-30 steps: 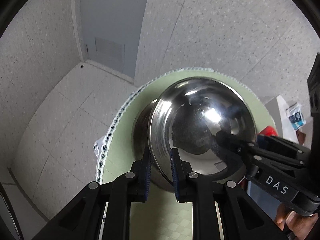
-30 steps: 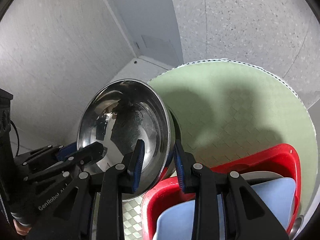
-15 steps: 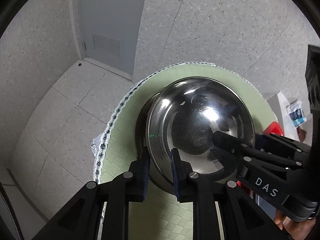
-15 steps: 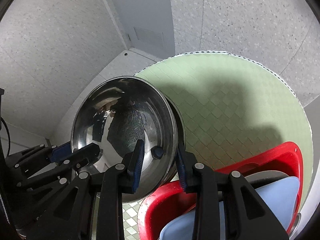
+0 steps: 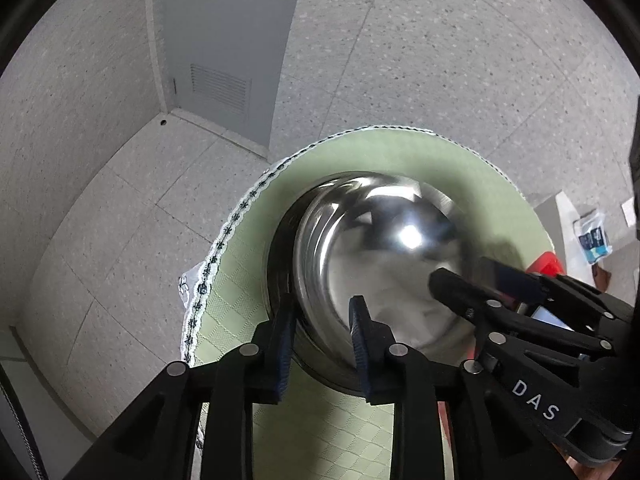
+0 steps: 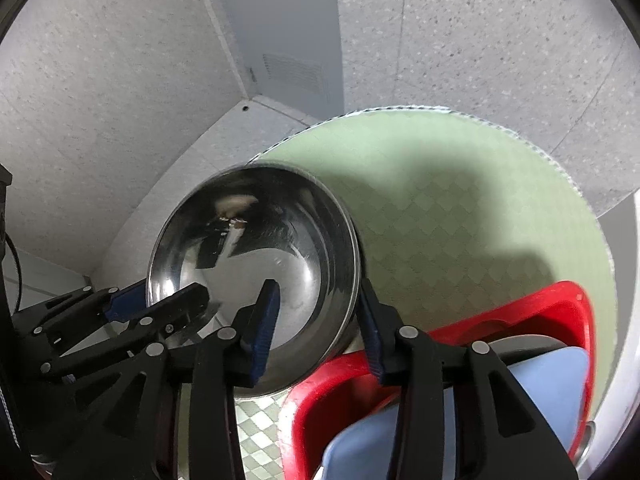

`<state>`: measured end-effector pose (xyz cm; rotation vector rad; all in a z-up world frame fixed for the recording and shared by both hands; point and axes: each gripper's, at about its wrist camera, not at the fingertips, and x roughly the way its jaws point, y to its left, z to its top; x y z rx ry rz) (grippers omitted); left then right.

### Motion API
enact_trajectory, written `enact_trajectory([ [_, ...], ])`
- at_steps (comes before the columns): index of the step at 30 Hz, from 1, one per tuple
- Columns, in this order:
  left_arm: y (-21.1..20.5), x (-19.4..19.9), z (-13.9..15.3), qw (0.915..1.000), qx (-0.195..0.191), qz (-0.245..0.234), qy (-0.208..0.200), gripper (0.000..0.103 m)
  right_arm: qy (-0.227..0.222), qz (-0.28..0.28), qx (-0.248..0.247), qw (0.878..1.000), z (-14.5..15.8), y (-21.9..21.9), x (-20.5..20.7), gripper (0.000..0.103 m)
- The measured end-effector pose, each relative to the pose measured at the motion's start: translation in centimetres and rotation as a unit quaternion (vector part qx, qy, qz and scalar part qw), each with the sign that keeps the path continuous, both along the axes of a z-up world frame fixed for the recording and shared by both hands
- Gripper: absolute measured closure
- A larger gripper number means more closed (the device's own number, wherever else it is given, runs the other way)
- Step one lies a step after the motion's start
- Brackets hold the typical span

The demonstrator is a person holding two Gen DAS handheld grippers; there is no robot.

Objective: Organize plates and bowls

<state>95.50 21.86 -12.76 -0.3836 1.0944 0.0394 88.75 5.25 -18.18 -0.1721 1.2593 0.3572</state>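
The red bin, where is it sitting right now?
In the right wrist view the red bin stands low on the right of the green tablecloth, just right of the steel bowl.

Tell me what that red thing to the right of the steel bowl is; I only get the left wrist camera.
Observer: A red basket, standing on the green cloth close beside the steel bowl.
Operator: Anything in it?
Observer: Pale blue flat pieces, likely plates.
Operator: Is the right gripper clamping the rim?
Observer: No. The right gripper straddles the rim; its jaws have just been opening, and the inner pad is clear of the wall.
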Motion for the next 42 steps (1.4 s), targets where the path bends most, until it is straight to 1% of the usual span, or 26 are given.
enact_trajectory([
  [5,-0.1,0.1,0.1,1.0000,0.003,0.001,-0.001,0.076,0.001,0.000,0.009,1.000,0.1,-0.5,-0.1,0.055],
  [8,-0.3,-0.1,0.5,0.9999,0.004,0.009,-0.006,0.069,-0.014,-0.001,0.011,1.000,0.7,-1.0,-0.5,0.055],
  [9,-0.4,-0.1,0.7,0.9999,0.006,0.012,-0.007,0.063,-0.021,0.000,0.011,1.000,1.0,-1.2,-0.7,0.055],
  [10,-0.6,-0.3,1.1,0.9997,0.014,0.018,-0.012,0.055,-0.030,0.000,0.010,1.000,1.4,-1.5,-0.9,0.055],
  [11,-0.8,-0.5,1.5,0.9993,0.021,0.021,-0.020,0.051,-0.036,-0.001,0.009,0.999,1.6,-1.6,-1.0,0.055],
  [12,-1.1,-0.7,2.0,0.9989,0.029,0.024,-0.028,0.044,-0.048,-0.003,0.009,0.999,2.3,-2.1,-1.3,0.055],
  [13,-1.3,-0.8,2.4,0.9985,0.034,0.026,-0.033,0.039,-0.053,-0.003,0.011,0.999,2.6,-2.4,-1.5,0.055],
  [15,-2.2,-1.3,3.7,0.9975,0.042,0.029,-0.049,0.037,-0.079,-0.005,0.004,0.997,3.9,-3.3,-2.2,0.051],
  [17,-3.8,-2.0,5.1,0.9956,0.056,0.029,-0.069,0.036,-0.100,-0.005,0.000,0.995,4.9,-4.2,-2.9,0.047],
  [19,-5.3,-2.5,6.2,0.9938,0.067,0.026,-0.085,0.031,-0.115,-0.012,0.003,0.993,6.0,-5.8,-3.5,0.046],
  [22,-9.1,-3.4,8.2,0.9893,0.090,0.013,-0.114,0.026,-0.142,-0.030,-0.001,0.989,7.9,-9.3,-4.7,0.043],
  [25,-13.4,-4.1,9.3,0.9854,0.105,-0.006,-0.134,0.021,-0.164,-0.051,-0.006,0.985,9.1,-12.9,-5.5,0.040],
  [27,-16.9,-4.7,9.6,0.9828,0.111,-0.025,-0.145,0.019,-0.175,-0.070,-0.005,0.982,10.0,-16.7,-6.2,0.038],
  [28,-18.3,-4.8,9.5,0.9821,0.113,-0.032,-0.147,0.018,-0.177,-0.077,-0.005,0.981,10.2,-17.7,-6.4,0.038],
  [29,-20.6,-5.0,9.7,0.9808,0.115,-0.046,-0.151,0.018,-0.180,-0.088,-0.004,0.980,10.5,-19.4,-6.8,0.037],
  [32,-25.5,-5.6,9.7,0.9775,0.119,-0.082,-0.154,0.016,-0.182,-0.125,0.002,0.975,11.1,-25.3,-8.0,0.032],
  [35,-31.1,-6.3,9.4,0.9730,0.126,-0.117,-0.153,0.015,-0.176,-0.159,0.015,0.971,11.2,-30.5,-9.5,0.031],
  [38,-35.5,-6.5,8.6,0.9660,0.146,-0.155,-0.148,0.015,-0.160,-0.190,0.024,0.968,10.3,-34.7,-10.4,0.031],
  [39,-36.6,-6.4,8.2,0.9639,0.151,-0.166,-0.144,0.015,-0.146,-0.203,0.034,0.968,9.4,-36.6,-10.8,0.031],
  [41,-38.2,-5.7,7.6,0.9608,0.160,-0.183,-0.134,0.015,-0.125,-0.219,0.038,0.967,8.0,-38.1,-11.3,0.031],
  [42,-38.9,-5.4,7.1,0.9597,0.165,-0.188,-0.127,0.015,-0.110,-0.226,0.051,0.967,6.9,-39.1,-11.4,0.031],
])
